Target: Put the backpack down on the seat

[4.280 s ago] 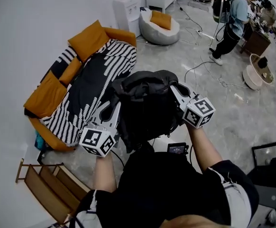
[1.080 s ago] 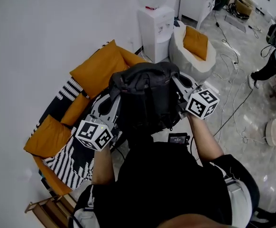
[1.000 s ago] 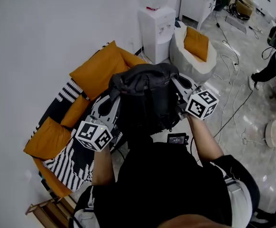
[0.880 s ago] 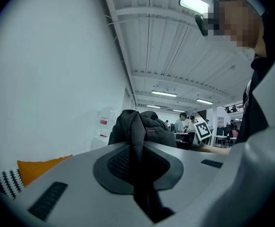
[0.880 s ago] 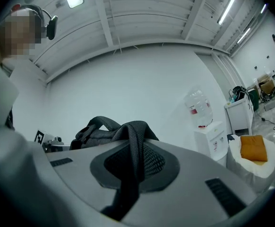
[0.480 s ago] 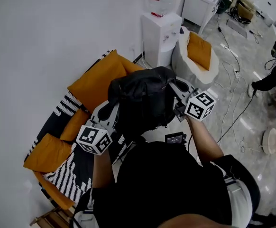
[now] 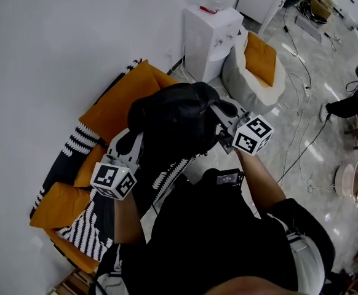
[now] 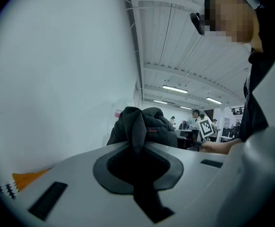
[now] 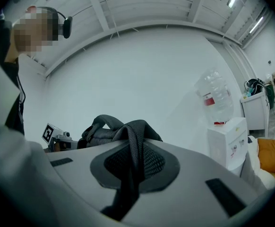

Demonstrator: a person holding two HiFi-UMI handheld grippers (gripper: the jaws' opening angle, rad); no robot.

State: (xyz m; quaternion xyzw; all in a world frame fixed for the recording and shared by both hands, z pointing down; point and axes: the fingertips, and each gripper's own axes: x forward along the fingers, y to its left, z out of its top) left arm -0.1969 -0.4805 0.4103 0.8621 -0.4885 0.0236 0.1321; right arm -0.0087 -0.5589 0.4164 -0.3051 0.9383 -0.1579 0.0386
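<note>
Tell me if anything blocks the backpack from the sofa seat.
Nothing visible does. The backpack hangs over the striped blanket that covers the seat, and the orange cushions lie along the back. The bag hides the spot right under it.

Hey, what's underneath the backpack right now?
Below the lifted backpack is the sofa. Its striped blanket and an orange cushion show beside the bag. The stretch of seat directly beneath is covered.

The black backpack (image 7: 176, 118) hangs bunched in the air above the orange seat (image 7: 119, 100) with its striped blanket (image 7: 88, 226).
</note>
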